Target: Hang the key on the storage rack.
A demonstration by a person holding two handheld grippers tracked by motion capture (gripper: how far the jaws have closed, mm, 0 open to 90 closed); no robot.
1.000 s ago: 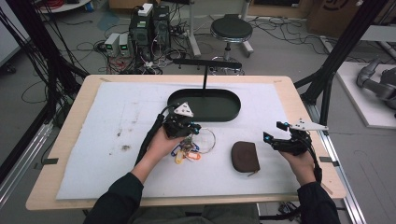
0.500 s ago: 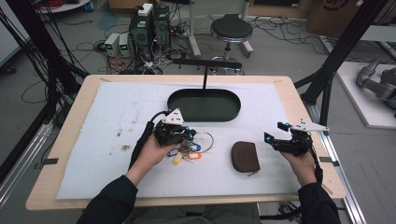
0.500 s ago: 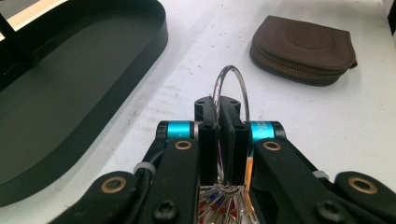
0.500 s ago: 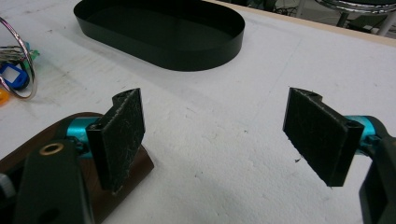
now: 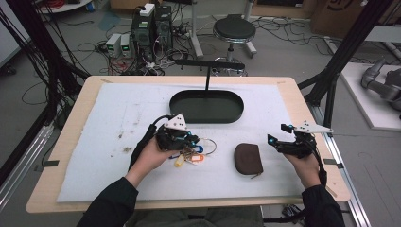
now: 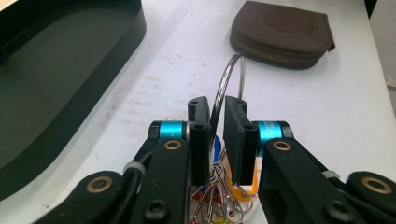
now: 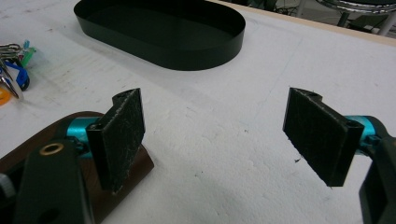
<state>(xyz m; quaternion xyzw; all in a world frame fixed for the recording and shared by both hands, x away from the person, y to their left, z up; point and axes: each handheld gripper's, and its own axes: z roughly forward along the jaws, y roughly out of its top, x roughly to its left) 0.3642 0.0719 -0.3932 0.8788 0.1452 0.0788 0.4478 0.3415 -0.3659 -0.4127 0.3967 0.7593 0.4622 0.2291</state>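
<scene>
A bunch of keys (image 5: 188,155) with coloured tags lies on the white mat, its large wire ring (image 6: 232,70) sticking out toward a brown zipped pouch (image 5: 248,158). My left gripper (image 5: 190,140) is over the bunch. In the left gripper view the jaws (image 6: 217,109) stand almost together with the ring's wire pinched between them, and the keys (image 6: 219,186) hang below. My right gripper (image 5: 278,134) hovers right of the pouch, open with nothing between its pads (image 7: 215,107). The pouch (image 7: 140,165) lies under its left finger.
A black oval tray (image 5: 236,109) sits at the back middle of the mat, with a black T-shaped stand (image 5: 207,75) rising from it. Its wall (image 6: 93,93) runs close to the left of the left gripper. Bare mat stretches on the left side and in front.
My left gripper has drawn back from the tray's edge toward the person and settled lower over the keys. The right gripper and the pouch have stayed put.
</scene>
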